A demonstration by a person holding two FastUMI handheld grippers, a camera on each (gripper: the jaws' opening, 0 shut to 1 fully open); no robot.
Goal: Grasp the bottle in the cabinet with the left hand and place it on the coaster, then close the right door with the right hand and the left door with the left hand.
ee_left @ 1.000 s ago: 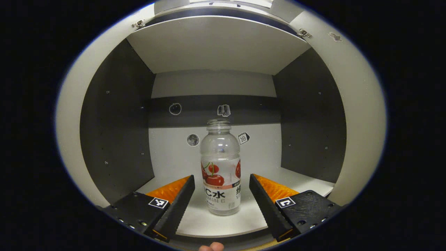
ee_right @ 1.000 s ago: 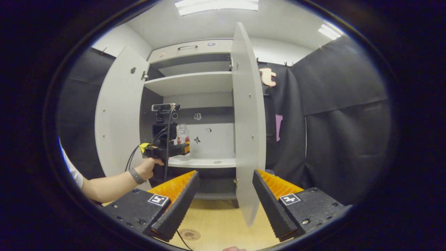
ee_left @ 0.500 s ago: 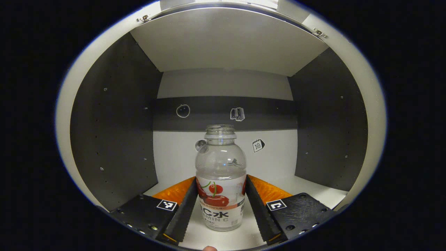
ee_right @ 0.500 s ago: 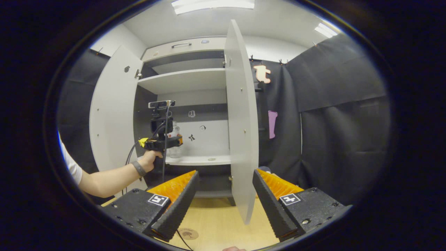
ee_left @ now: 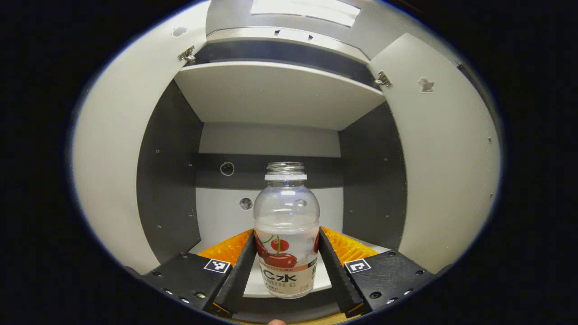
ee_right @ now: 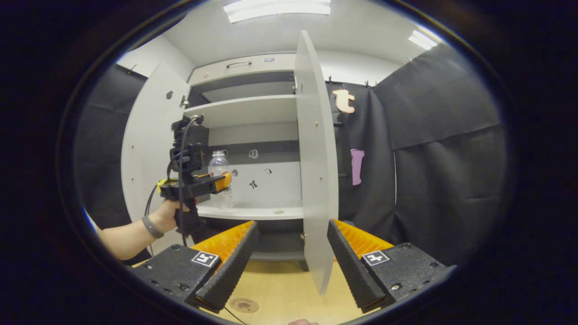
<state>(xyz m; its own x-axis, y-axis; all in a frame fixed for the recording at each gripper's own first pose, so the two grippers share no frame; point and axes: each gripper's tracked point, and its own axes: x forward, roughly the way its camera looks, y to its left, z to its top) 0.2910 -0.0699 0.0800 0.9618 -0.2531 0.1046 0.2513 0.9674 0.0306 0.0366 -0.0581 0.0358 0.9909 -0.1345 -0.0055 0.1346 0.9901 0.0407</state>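
White lower cabinet shelf (ee_right: 266,212) — ahead of the right gripper's fingers, bearing one small dark spot (ee_right: 279,211). Light wooden tabletop (ee_right: 284,293) below them — carrying a round tan coaster (ee_right: 244,304).

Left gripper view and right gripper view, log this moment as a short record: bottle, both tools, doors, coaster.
bottle: upright, no cap, clear, fruit label
left tool: shut on bottle, both fingers press its labelled sides
bottle position: at the shelf front edge
right tool: open, holds nothing, aimed at cabinet
right door: open, edge-on between the right tool's fingers, farther off
left door: open
coaster: on the wooden surface in front of the cabinet, nothing on it
hand: grips left tool's handle
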